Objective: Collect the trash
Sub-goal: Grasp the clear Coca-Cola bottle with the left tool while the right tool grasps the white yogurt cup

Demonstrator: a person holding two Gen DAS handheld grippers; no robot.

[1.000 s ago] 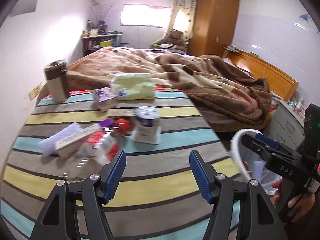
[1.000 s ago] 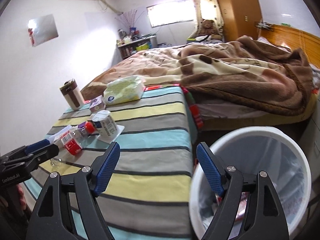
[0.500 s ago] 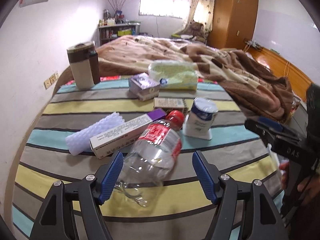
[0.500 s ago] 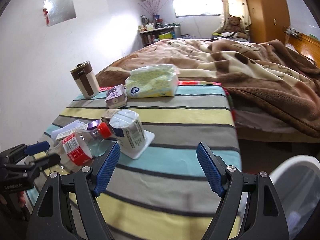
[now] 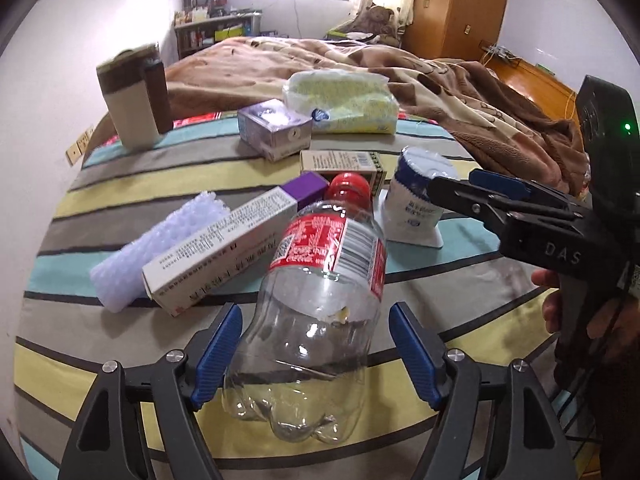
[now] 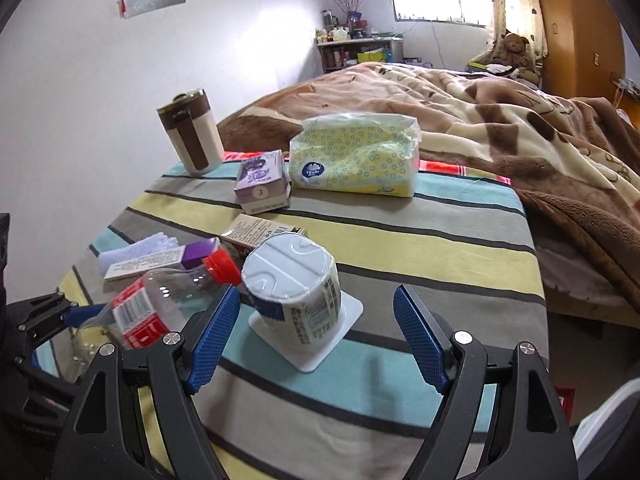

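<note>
A clear plastic bottle (image 5: 320, 280) with a red cap and red label lies on the striped tablecloth (image 5: 120, 200). Its base sits between the fingers of my left gripper (image 5: 314, 354), whose jaws are opening; a gap shows at the right pad. An upturned white yogurt cup (image 6: 292, 292) stands just ahead of and between the fingers of my right gripper (image 6: 316, 336), which is open and not touching it. In the left wrist view the right gripper (image 5: 460, 190) hangs beside that cup (image 5: 416, 200). The right wrist view catches the left gripper (image 6: 60, 312) at its left edge.
A long white box with a purple end (image 5: 224, 248), a white foam net (image 5: 160, 248) and a small carton (image 5: 340, 164) lie beside the bottle. Farther back are a purple box (image 5: 276, 128), a tissue pack (image 5: 344, 104) and a brown mug (image 5: 132, 104). A white bin rim (image 6: 608, 420) shows at lower right.
Both grippers have moved forward and down over the table. The left has come around the bottle's base with wider jaws. The right swung from the white bin to the yogurt cup.
</note>
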